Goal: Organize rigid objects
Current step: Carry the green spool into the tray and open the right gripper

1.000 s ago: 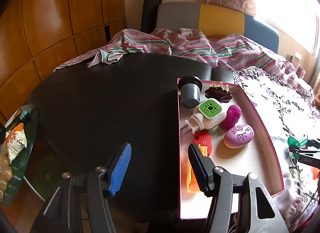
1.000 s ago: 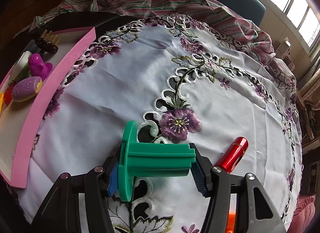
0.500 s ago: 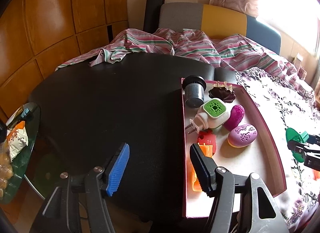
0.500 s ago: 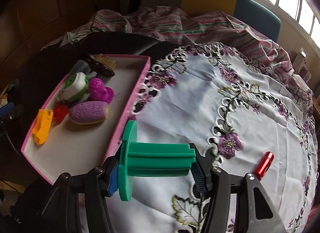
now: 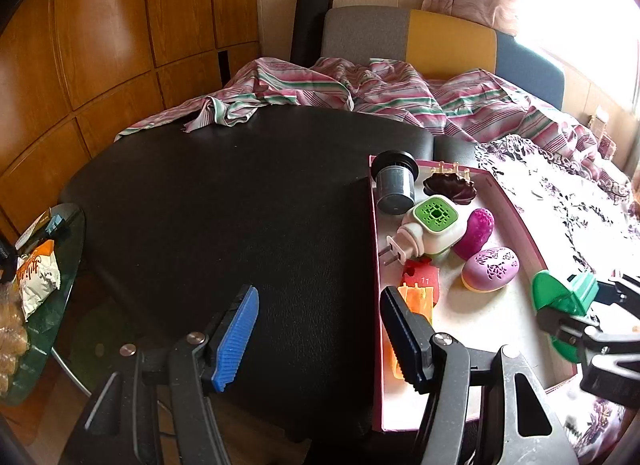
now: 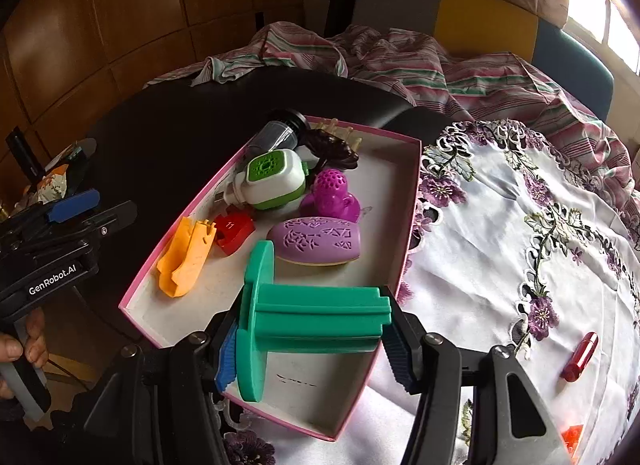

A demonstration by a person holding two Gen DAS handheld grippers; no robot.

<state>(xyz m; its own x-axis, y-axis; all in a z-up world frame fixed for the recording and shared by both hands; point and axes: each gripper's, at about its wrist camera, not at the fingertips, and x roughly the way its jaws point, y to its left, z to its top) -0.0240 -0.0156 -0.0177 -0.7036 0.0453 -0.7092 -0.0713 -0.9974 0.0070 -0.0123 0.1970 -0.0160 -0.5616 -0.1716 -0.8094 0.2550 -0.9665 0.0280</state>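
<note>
At the far left, your hand (image 6: 18,349) holds the handle of the left gripper (image 5: 318,331), whose jaws stand apart with nothing between them, hovering over the black bench (image 5: 240,201) just left of the pink tray (image 6: 408,241). A glass side table (image 5: 48,305) with snack packets sits lower at the left edge. Moving right, the tray lies partly on the black surface and partly on the embroidered cloth (image 6: 520,225). Inside it, from its left wall, you have an orange plastic piece (image 6: 186,257), a small red piece (image 6: 234,231), a white and green plug-in device (image 6: 276,179), a dark cylindrical cup (image 6: 280,133) lying on its side at the far corner, a dark brown hair clip (image 6: 332,147), a magenta perforated figure (image 6: 332,195) and a purple oval case (image 6: 316,241). Your right gripper (image 6: 310,327) is closed on the green spool (image 6: 304,317), gripping it across its length, with the round flange by the left pad. The spool hangs above the near part of the tray, not touching its floor. Further right, on the cloth, a red cylinder (image 6: 580,357) lies alone, well apart from the tray, and a small orange-red bit (image 6: 572,435) shows near the lower edge. A striped blanket (image 6: 400,61) is bunched behind it all.
</note>
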